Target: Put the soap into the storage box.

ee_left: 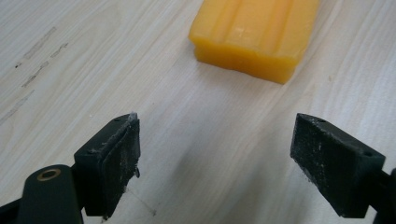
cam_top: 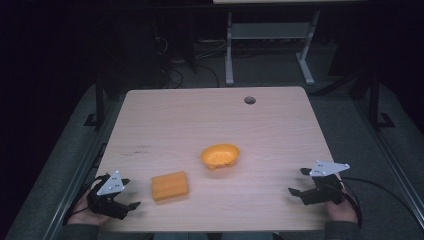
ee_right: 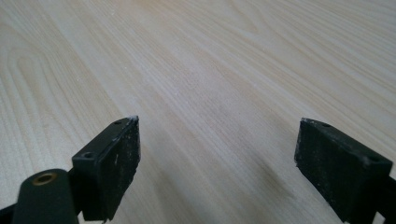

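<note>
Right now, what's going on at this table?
A person sits at a wooden table with a hand-held gripper in each hand. Both the left hand-held gripper and the right hand-held gripper are open, near the table's front corners, holding nothing. An orange block lies just ahead of the left one, and an orange bowl sits mid-table. Nothing is being handled.

My left gripper [cam_top: 128, 194] sits at the near left corner, held in my left hand [cam_top: 85, 212], jaws spread wide and empty. My right gripper [cam_top: 299, 181] sits at the near right, gripped by my right hand [cam_top: 342, 210], jaws likewise wide apart, pointing left.
</note>
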A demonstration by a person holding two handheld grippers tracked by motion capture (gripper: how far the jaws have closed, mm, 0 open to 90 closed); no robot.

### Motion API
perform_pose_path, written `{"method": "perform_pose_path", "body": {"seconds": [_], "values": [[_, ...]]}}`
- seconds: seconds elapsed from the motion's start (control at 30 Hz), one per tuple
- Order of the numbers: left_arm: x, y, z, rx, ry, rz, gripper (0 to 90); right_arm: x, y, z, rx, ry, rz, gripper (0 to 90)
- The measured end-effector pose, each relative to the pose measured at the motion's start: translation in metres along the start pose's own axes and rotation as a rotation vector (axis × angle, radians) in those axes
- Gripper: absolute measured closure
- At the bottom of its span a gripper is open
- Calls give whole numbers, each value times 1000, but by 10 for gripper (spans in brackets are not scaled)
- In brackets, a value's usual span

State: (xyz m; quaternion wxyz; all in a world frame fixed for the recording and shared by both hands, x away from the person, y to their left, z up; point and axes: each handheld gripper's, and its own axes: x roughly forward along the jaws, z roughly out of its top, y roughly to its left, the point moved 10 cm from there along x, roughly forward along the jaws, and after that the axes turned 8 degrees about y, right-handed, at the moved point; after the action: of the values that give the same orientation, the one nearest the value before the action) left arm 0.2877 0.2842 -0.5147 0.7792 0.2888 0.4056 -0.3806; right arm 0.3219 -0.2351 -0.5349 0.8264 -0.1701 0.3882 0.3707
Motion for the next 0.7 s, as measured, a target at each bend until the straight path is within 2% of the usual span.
{"method": "perform_pose_path", "body": {"seconds": [0.53,0.7], "values": [[-2,-9,24,80,29,-11,153,-2,2,-1,11,-6,-6,137],[0,-9,26,94,41,-23,153,-3,1,0,10,-10,-7,137]]}}
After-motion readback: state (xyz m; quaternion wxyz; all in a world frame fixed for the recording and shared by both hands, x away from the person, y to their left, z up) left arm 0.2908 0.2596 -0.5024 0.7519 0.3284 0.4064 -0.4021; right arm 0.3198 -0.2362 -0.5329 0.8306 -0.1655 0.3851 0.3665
